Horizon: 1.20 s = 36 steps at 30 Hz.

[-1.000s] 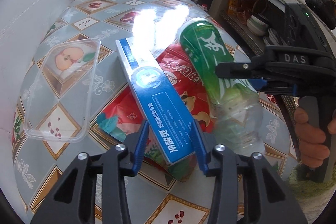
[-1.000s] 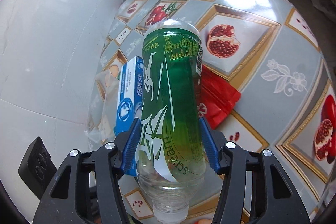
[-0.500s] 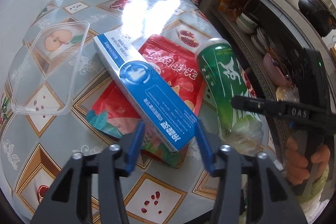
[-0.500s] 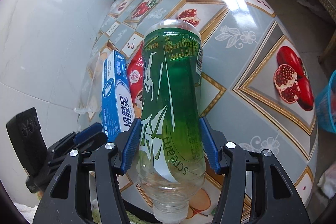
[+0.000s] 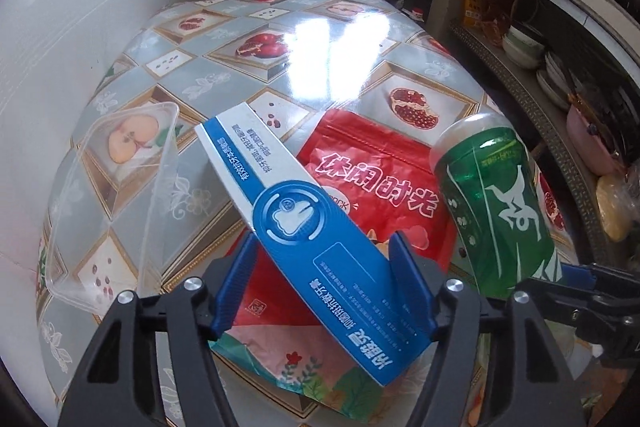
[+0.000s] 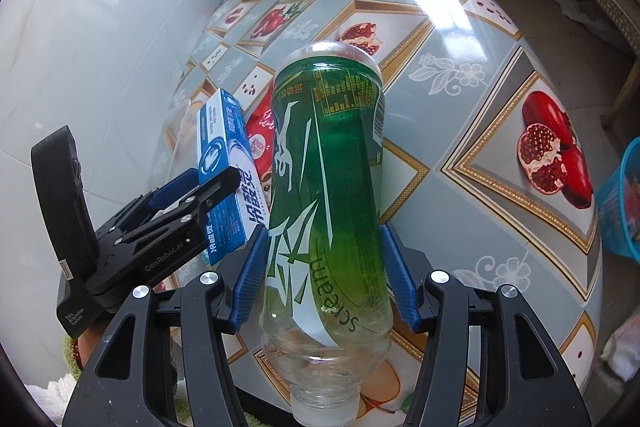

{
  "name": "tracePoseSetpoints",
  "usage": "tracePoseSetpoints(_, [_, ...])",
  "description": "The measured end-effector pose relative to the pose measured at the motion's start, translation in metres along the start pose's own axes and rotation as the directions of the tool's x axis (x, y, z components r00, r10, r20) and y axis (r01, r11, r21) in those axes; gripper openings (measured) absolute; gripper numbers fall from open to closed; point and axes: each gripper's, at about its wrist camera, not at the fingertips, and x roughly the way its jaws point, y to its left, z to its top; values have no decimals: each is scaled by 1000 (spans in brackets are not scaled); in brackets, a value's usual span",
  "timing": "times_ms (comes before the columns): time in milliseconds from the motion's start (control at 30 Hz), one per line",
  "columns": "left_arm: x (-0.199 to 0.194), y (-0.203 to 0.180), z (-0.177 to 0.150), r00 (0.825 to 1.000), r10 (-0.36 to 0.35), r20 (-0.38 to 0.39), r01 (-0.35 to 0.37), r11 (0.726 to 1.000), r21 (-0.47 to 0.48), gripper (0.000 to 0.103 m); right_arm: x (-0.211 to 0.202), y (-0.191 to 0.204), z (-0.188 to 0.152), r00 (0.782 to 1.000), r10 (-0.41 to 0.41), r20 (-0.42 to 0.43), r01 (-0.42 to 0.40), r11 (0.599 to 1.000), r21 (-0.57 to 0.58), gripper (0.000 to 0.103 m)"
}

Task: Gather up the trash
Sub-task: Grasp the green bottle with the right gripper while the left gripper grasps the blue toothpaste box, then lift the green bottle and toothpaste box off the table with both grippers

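My left gripper (image 5: 324,283) is shut on a blue and white toothpaste box (image 5: 304,223) and holds it above the table. It also shows in the right wrist view (image 6: 224,163). My right gripper (image 6: 320,283) is shut on a green-labelled plastic bottle (image 6: 328,187), base pointing away, cap towards me. The bottle shows at the right of the left wrist view (image 5: 492,211). A red snack bag (image 5: 380,179) lies flat on the table under the box. A clear plastic tray (image 5: 108,203) lies on the table at the left.
The table has a glossy fruit-pattern cloth (image 6: 460,39). A white tiled wall (image 5: 72,27) stands at its left. Shelves with bowls and plates (image 5: 532,55) run along the right. A blue basket (image 6: 620,203) stands on the floor past the table's right edge.
Both grippers have lifted and pulled back from the table with their loads. The toothpaste box and the bottle now hang higher above the red bag. The bag and tray have not moved.
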Motion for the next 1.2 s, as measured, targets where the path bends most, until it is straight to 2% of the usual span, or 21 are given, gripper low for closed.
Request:
tracePoseSetpoints(100, [-2,0,-2,1000,11,14,-12,1000,22,57,-2,-1,-1,1000,2,3,-2,1000,-1,54])
tracePoseSetpoints(133, [-4,2,-3,1000,-1,14,1,1000,20,55,-3,-2,-2,1000,2,4,-2,1000,-2,54])
tracePoseSetpoints(200, [-8,4,-5,1000,-15,12,15,1000,23,42,-3,-3,-2,1000,7,4,-7,1000,0,54])
tracePoseSetpoints(267, [-12,8,-8,998,-54,-12,54,998,22,39,-4,-5,-2,1000,10,3,-10,1000,5,54])
tracePoseSetpoints(367, [-16,14,-16,991,-118,-56,119,993,14,38,-5,-6,-2,1000,10,3,-10,1000,6,54])
tracePoseSetpoints(467, [-19,18,-18,985,-157,-78,155,987,-29,40,-6,-6,-2,1000,10,5,-10,1000,8,54])
tracePoseSetpoints(500, [-18,19,-15,984,-160,-82,157,987,-47,50,-5,-6,-2,1000,11,6,-12,1000,10,54])
tracePoseSetpoints(567, [-14,22,-9,985,-151,-80,143,985,-94,67,-5,-8,-2,1000,14,7,-14,1000,13,54])
tracePoseSetpoints(700, [1,21,9,990,-119,-77,107,985,-138,68,-5,-8,-2,1000,14,8,-14,1000,15,54])
tracePoseSetpoints(867, [20,10,15,998,3,-67,-9,997,-83,68,-4,-9,-2,1000,16,8,-16,1000,16,54])
tracePoseSetpoints(1033, [21,9,10,999,32,-36,-34,998,-47,61,-5,-8,-3,1000,10,8,-10,1000,11,54])
tracePoseSetpoints(1100, [18,12,9,999,23,-26,-24,998,-52,53,-5,-7,-3,1000,9,8,-9,1000,7,54])
tracePoseSetpoints(1200, [12,17,10,1000,-4,-14,3,998,-64,47,-5,-7,-3,1000,12,9,-12,1000,9,54])
